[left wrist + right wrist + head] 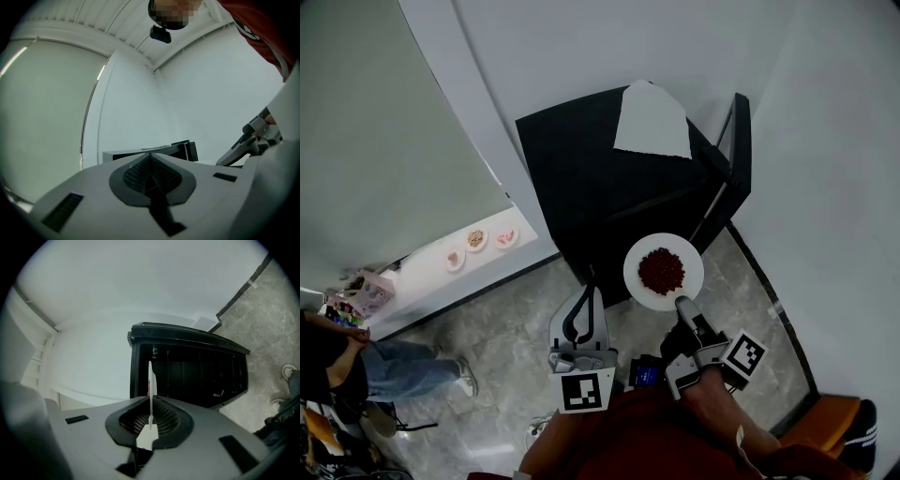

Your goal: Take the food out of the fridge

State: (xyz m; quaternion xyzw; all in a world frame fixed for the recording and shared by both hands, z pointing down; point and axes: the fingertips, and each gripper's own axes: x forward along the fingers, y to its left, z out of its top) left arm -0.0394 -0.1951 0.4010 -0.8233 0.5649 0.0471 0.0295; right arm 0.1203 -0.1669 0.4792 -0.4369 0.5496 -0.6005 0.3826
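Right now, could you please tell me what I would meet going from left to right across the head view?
Pink box → three small dishes → left gripper → plate of red food → fridge door.

The left gripper (592,286) has its jaws pressed together, empty. The right gripper (681,304) pinches a plate (631,273) by its rim.
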